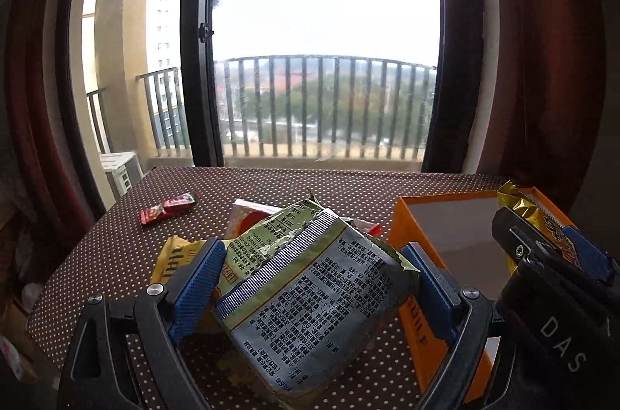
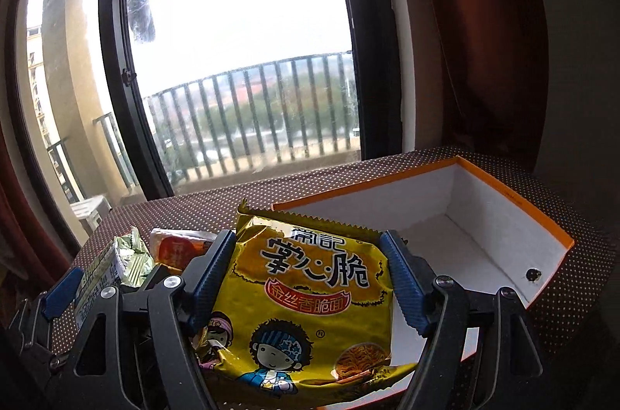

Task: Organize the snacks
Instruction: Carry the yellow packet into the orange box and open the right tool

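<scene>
1. Gripping the yellow noodle packet (image 2: 306, 305) in the right gripper (image 2: 310, 278), jaws clenched on its sides, hovering at the orange box (image 2: 515, 200) rim, likely for dropping inside.
2. Clasping the green packet (image 1: 306, 297) in the left gripper (image 1: 314, 282), beside the box, probably queued next.
3. Leaving the red sachet (image 1: 168, 207) lying on the dotted table (image 1: 310, 183).

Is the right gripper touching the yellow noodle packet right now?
Touching. The right wrist view shows both blue pads pressed against the sides of the yellow noodle packet, with the right gripper shut on it above the orange box.
</scene>
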Demonstrator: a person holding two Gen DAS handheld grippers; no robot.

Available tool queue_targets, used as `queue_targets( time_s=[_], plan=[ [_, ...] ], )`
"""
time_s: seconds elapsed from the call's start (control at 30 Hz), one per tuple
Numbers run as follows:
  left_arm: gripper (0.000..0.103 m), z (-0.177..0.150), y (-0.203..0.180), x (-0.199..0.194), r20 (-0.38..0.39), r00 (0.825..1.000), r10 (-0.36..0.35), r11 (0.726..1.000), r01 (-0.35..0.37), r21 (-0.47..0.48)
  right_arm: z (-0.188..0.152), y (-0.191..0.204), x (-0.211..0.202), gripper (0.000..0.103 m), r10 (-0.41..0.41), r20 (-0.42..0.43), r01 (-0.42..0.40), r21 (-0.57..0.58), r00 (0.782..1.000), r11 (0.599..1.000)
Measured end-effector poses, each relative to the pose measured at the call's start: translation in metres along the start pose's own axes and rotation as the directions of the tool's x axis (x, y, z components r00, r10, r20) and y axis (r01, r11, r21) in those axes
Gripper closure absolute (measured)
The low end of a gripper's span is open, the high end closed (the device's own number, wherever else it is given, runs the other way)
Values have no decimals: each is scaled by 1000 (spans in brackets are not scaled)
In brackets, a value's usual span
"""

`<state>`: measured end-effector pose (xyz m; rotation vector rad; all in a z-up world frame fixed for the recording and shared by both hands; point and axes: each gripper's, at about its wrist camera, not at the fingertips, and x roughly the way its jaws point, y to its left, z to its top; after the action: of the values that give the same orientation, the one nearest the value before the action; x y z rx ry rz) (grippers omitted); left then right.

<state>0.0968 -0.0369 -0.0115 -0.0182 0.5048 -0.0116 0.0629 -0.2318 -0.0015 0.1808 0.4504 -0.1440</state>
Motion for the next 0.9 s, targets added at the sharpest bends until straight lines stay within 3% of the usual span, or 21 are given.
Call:
queue_targets(
  time_s=[0.33, 0.7, 0.9],
  plan=[
    [11, 12, -57, 13, 9, 997, -75, 996, 75, 50, 16, -40, 5, 26, -59, 28, 58, 35, 998, 998],
    [11, 13, -113, 35, -57, 981, -184, 978, 188, 84, 24, -88, 18, 26, -169, 16, 168, 69, 985, 983],
    [11, 8, -134, 55, -124, 973, -194, 972, 208, 109, 23, -108, 37, 26, -197, -31, 199, 72, 980, 977]
  ],
)
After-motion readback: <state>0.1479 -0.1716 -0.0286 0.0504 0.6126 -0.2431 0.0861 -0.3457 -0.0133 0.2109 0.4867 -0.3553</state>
